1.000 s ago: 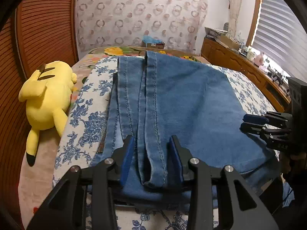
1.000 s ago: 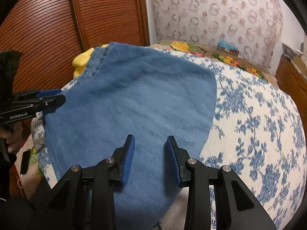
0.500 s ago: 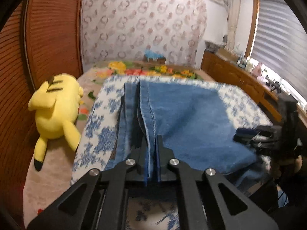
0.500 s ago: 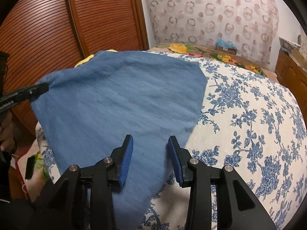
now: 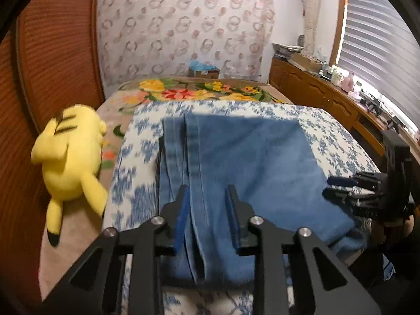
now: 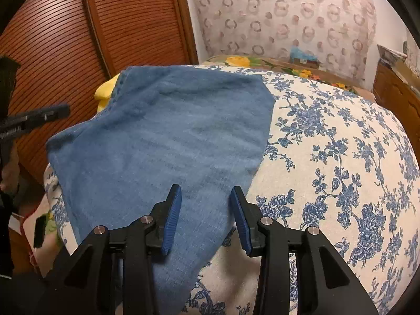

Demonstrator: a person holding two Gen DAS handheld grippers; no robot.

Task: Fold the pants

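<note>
Two grippers: both are above the near edge of the bed, one at each end of the folded cloth
Pants (image 5: 252, 162): blue jeans, folded, lying flat on the bed cover near its near edge; the doubled seam edges run along the left side, toward the far edge
Left gripper (image 5: 206, 202): its jaws have just been opening and now stand narrowly apart; the seam fold of the pants is seen between them, but the blue pads do not press on it
Right gripper (image 6: 206, 204): jaws apart at a middle width, over the near right corner of the pants; the cloth is below them, and the pads hold nothing
Bed cover (image 6: 341, 157): white with blue flowers, it carries the pants; its right part is bare
Flowered blanket (image 5: 189, 93): yellow and red flowers, at the far edge of the bed
Yellow plush toy (image 5: 71, 155): it lies at the left edge of the bed, beside the wooden slatted doors (image 5: 52, 52), apart from the pants
Person's hand (image 6: 9, 170): partly seen at the left border under the other gripper
</note>
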